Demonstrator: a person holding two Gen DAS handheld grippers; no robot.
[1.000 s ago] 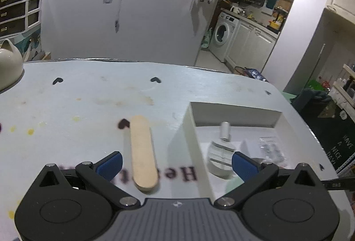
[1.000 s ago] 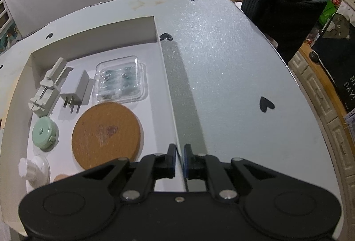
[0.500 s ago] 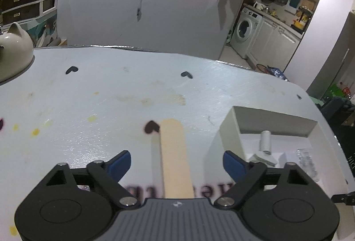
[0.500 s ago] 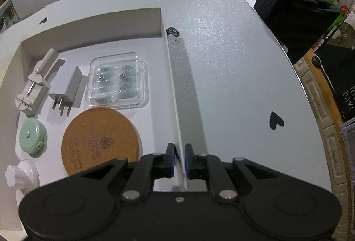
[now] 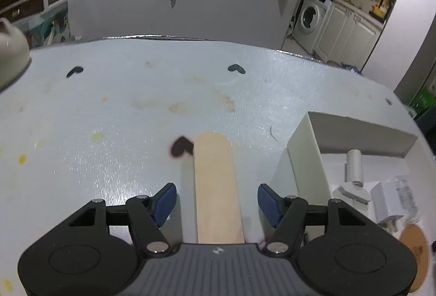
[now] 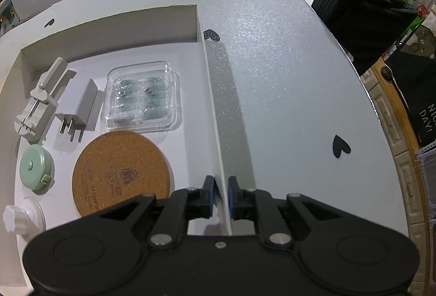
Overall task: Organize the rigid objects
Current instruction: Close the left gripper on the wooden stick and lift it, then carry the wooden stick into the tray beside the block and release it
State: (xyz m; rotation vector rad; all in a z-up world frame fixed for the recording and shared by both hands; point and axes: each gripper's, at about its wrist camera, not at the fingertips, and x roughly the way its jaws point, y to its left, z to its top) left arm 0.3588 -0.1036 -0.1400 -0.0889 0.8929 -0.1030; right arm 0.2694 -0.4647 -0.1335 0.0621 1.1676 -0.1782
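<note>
the left tool point(image 5: 217, 200) hangs with its blue pads spread wide on either side of a pale wooden stick point(image 5: 216, 187), which lies flat on the bench point(image 5: 122, 110) and runs straight ahead between the pads, touching neither. at the stick's far tip, just left of it, is a black heart mark point(image 5: 181, 147). ahead and to the right of this tool stands the near corner of a white tray point(image 5: 305, 159). the right tool point(image 6: 219, 196) is pinched shut on the tray's thin right-hand wall point(image 6: 215, 116), one pad on each face. left of this tool, inside the tray, lies a round cork coaster point(image 6: 122, 173); beyond it are a clear plastic case point(image 6: 143, 99), a grey plug adapter point(image 6: 81, 110) and a grey clamp-like piece point(image 6: 41, 102). further left sit a green round tape measure point(image 6: 35, 167) and a white knob point(image 6: 16, 219). to the right of the wall, the bench is bare but for heart marks, and a dark knitted thing point(image 6: 362, 15) sits past its far right edge.
</note>
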